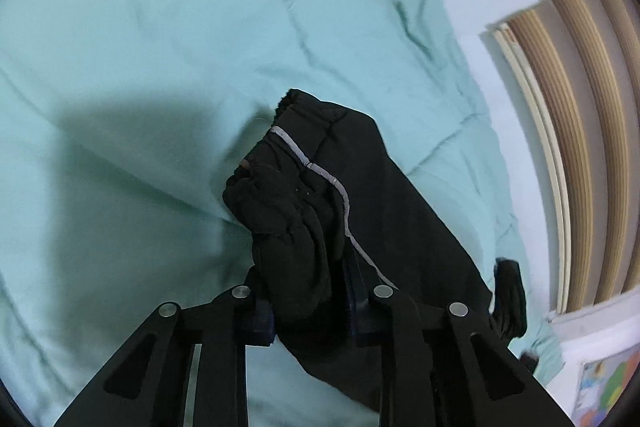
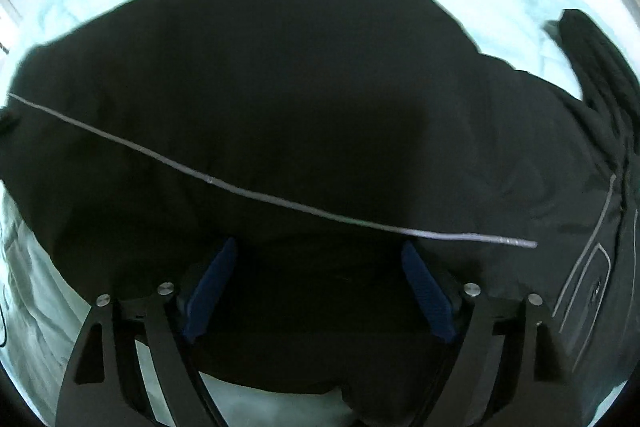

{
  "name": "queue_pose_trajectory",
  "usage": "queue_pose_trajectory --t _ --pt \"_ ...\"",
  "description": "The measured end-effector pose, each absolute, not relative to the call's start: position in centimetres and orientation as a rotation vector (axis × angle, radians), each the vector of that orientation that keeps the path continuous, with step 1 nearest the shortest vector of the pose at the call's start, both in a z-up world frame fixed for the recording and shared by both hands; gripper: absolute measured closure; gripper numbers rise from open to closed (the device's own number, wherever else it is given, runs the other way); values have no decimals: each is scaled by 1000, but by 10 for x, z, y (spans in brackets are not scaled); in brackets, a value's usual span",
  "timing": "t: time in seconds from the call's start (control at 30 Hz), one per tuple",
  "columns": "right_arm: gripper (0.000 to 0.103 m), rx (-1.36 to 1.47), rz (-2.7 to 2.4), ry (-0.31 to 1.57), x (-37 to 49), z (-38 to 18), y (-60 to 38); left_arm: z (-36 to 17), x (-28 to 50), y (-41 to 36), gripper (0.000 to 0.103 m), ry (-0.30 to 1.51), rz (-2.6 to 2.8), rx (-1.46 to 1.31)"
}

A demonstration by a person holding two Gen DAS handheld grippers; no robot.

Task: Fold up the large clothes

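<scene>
A large black garment with thin grey piping lies on a pale green bed sheet [image 1: 140,47]. In the left wrist view my left gripper [image 1: 308,311] is shut on a bunched, gathered end of the garment [image 1: 288,227], held up above the sheet; the rest trails down to the right. In the right wrist view the garment [image 2: 280,87] spreads flat across most of the frame, a grey piping line [image 2: 280,201] crossing it. My right gripper [image 2: 320,287] is open, its blue pads [image 2: 428,291] wide apart just above the black cloth.
The bed's right edge shows in the left wrist view, with a white wall and wood-slat panel [image 1: 580,127] beyond. A colourful mat [image 1: 608,387] lies at the lower right. Another black fold [image 2: 592,67] lies at the right wrist view's far right.
</scene>
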State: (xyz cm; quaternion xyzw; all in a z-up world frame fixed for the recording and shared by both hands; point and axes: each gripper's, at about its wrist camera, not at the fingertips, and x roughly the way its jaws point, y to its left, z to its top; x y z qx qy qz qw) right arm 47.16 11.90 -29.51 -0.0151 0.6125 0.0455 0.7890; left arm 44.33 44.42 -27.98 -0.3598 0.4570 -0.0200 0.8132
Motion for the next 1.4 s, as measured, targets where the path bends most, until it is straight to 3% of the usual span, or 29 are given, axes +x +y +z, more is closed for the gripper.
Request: queue_pose_trajectory --t 0.3,0.67,0.83,1.07,1.27,1.33,1.4 --pt "12 86 139 1313 437 -253 80 -193 426 394 83 844 -169 -615" --pt "12 215 -63 1218 354 -199 -25 -135 417 211 85 854 -555 -349" --pt "12 257 -190 1183 333 -182 -76 -144 408 122 85 910 -709 -263" --pt "12 317 -302 1192 309 -194 -135 -199 406 1 85 1046 -848 -91" --pt "12 348 -338 1230 294 -213 -161 -277 406 -37 65 1237 -807 11" --pt "12 347 -342 1235 292 -217 -164 -289 405 -33 63 1274 -816 -17" --pt "12 362 -333 1233 292 -220 -168 -286 404 -23 52 1303 -842 -56"
